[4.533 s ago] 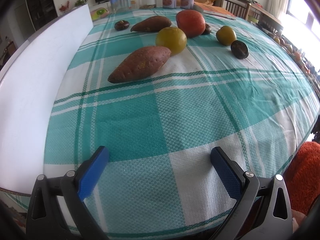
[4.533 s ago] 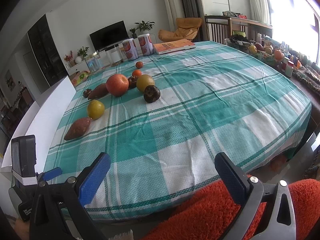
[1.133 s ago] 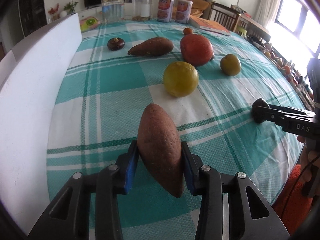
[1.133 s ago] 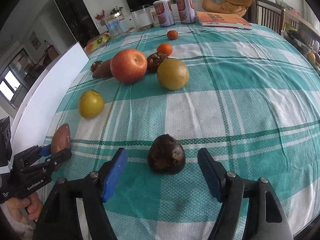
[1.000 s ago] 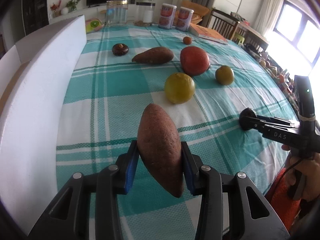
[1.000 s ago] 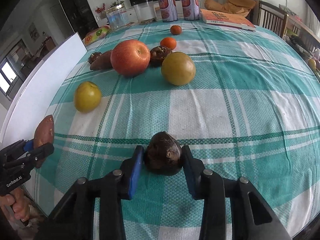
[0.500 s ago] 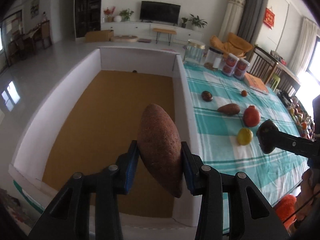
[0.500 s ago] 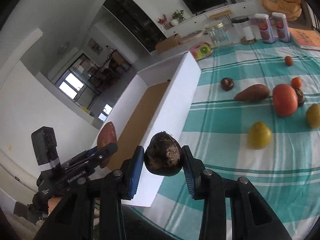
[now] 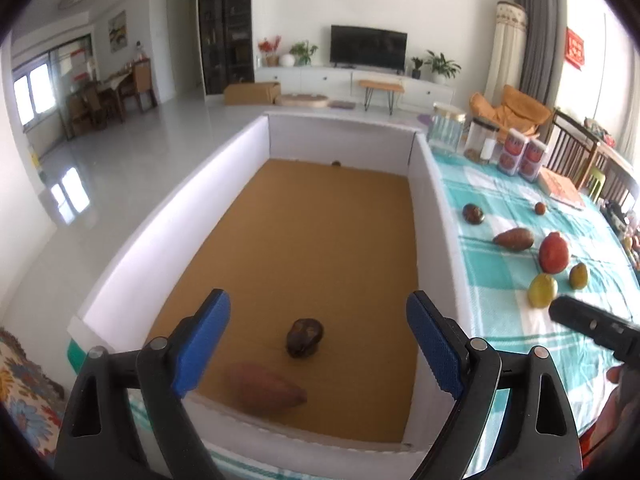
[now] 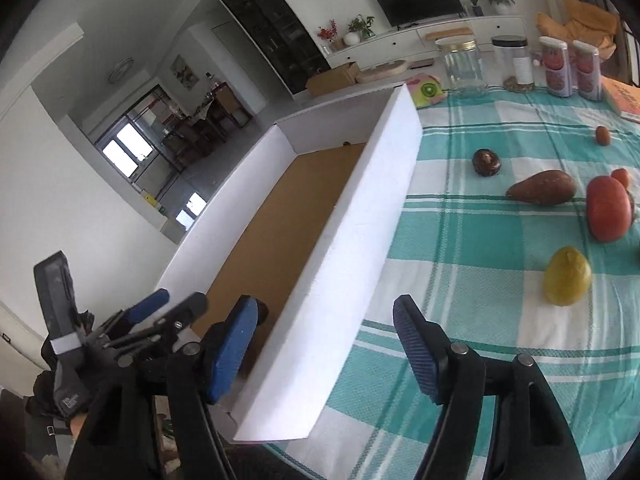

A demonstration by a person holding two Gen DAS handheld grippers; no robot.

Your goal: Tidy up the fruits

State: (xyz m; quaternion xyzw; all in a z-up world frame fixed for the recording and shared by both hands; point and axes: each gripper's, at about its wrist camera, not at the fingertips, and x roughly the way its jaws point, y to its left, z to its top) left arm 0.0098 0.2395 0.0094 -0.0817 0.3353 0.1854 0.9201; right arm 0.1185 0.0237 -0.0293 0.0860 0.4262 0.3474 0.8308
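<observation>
Over the white box, in the left wrist view, the left claw is seen spread and empty, its jaws just opened; the sweet potato and dark fruit are laid on the box floor, dropped there for sorting.

Beside the box's desk-side wall, in the right wrist view, the right claw is likewise spread, just opened, nothing held; more fruit is left on the desk.

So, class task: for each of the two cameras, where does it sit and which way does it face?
Left wrist: on the left tool, angled down into the white box; blue fingers open, right tool's tip alongside.
Right wrist: on the right tool, over the box wall and tablecloth; left tool beside it.
Shared: box, yellow fruit, sweet potato.
</observation>
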